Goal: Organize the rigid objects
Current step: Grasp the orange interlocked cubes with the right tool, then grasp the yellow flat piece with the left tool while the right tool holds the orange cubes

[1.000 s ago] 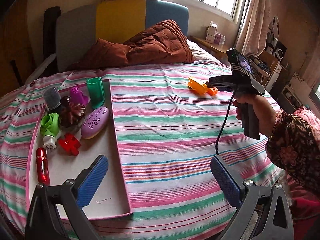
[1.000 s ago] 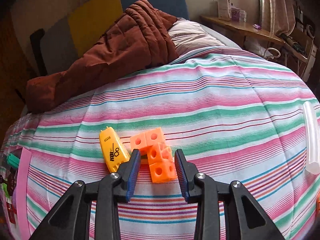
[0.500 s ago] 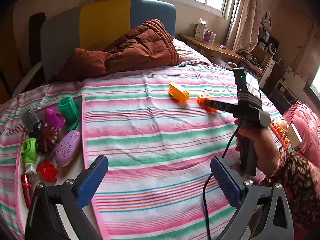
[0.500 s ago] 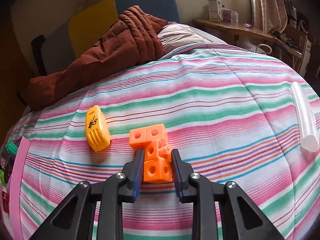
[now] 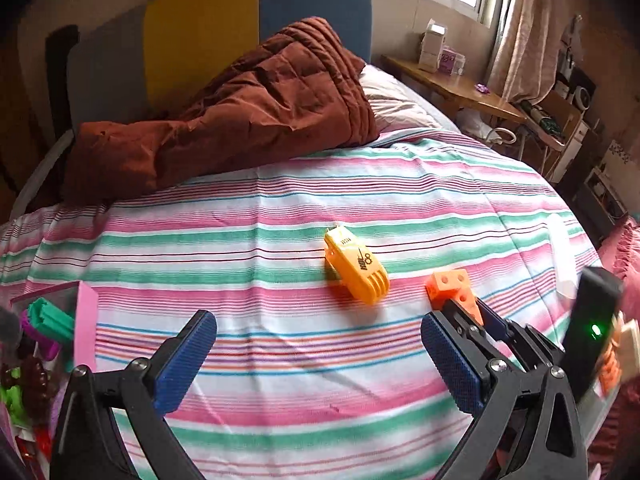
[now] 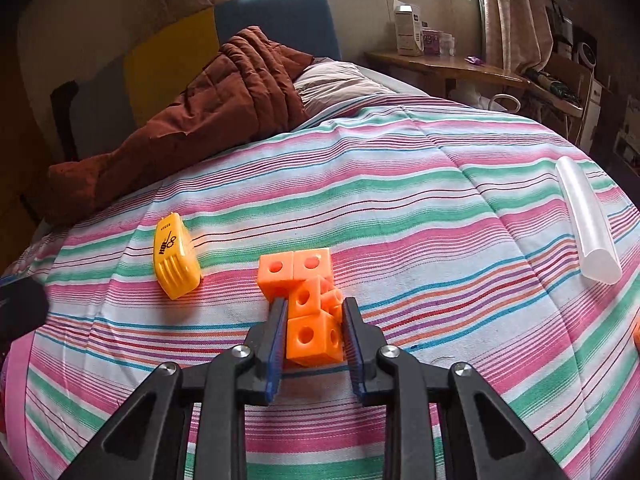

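- Clamping down with my right tongs (image 6: 314,334) on the orange blocks (image 6: 310,312): both blue pads press the sides of the nearest cube, low on the striped bedspread (image 6: 400,208).
- The blocks are a joined cluster; two holed cubes at the far end stick out past my fingertips, and the cluster sits on the cover, near its middle.
- From my left camera those same blocks (image 5: 454,286) show just beyond the right tongs (image 5: 474,314), whose tips close round the near cube.
- My left tongs (image 5: 316,350) hang wide apart over the bedspread (image 5: 280,220), gripping nothing.
- A yellow clip (image 6: 176,258) lies flat just left of the blocks, close but not touching; in the left view it (image 5: 356,270) sits ahead, between my fingers.
- A clear tube (image 6: 588,224) rests well off to the right, near the bed's edge.
- The pink tray (image 5: 86,320) peeks in at the far left of my left view, with a green piece (image 5: 52,320) and other small toys crowded in it.
- A brown quilt (image 5: 240,112) is bunched up at the head of the bed.
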Demonstrator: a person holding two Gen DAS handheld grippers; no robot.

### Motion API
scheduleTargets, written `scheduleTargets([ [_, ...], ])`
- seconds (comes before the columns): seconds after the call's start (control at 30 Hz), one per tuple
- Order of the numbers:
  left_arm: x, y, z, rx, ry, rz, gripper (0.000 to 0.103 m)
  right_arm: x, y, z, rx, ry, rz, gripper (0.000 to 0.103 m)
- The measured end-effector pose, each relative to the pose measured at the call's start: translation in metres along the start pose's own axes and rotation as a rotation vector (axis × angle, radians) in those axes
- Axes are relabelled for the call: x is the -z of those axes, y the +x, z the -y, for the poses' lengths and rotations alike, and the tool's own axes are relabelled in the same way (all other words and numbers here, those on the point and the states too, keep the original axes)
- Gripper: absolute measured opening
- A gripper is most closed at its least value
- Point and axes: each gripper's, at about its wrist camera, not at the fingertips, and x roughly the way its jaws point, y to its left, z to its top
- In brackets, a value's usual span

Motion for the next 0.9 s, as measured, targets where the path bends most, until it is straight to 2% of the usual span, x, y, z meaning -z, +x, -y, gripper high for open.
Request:
scheduleTargets([
  [0.17,-0.02,0.042,0.007,-0.029,-0.041,-0.045,0.103,0.002,0.001,0.002,0.0,0.01,0.012,0.026],
  [0.33,-0.031,0.07,0.013,-0.004,-0.053,-0.069,0.099,0.003,0.001,0.003,0.003,0.018,0.02,0.026],
  [0.37,-0.031,0.075,0.013,0.002,-0.045,-0.079,0.093,0.003,0.001,0.003,0.003,0.019,0.021,0.026],
  [0.4,-0.03,0.079,0.014,0.005,-0.038,-0.092,0.08,0.003,0.001,0.003,0.004,0.019,0.022,0.026],
  [0.43,-0.029,0.082,0.013,0.017,-0.025,-0.11,0.072,0.003,0.001,0.002,0.004,0.018,0.022,0.026],
  [0.47,-0.027,0.084,0.012,0.019,-0.008,-0.126,0.059,0.003,0.001,0.002,0.004,0.018,0.022,0.026],
  [0.5,-0.023,0.085,0.011,0.009,0.01,-0.137,0.05,0.003,0.001,0.002,0.005,0.018,0.022,0.026],
  [0.53,-0.021,0.082,0.009,0.005,0.029,-0.127,0.047,0.003,0.001,0.002,0.005,0.019,0.023,0.026],
  [0.67,-0.015,0.072,0.0,-0.003,0.073,-0.09,0.047,0.003,0.0,0.003,0.003,0.022,0.025,0.026],
  [0.73,-0.017,0.071,-0.002,0.005,0.078,-0.077,0.055,0.003,0.001,0.002,0.007,0.02,0.026,0.026],
  [0.77,-0.019,0.07,-0.002,0.008,0.077,-0.066,0.065,0.004,0.001,0.001,0.01,0.019,0.026,0.026],
  [0.8,-0.021,0.069,-0.002,0.008,0.076,-0.053,0.069,0.004,0.001,0.001,0.012,0.018,0.026,0.026],
  [0.9,-0.026,0.073,0.004,0.011,0.08,-0.044,0.068,0.003,0.001,0.0,0.012,0.018,0.025,0.026],
])
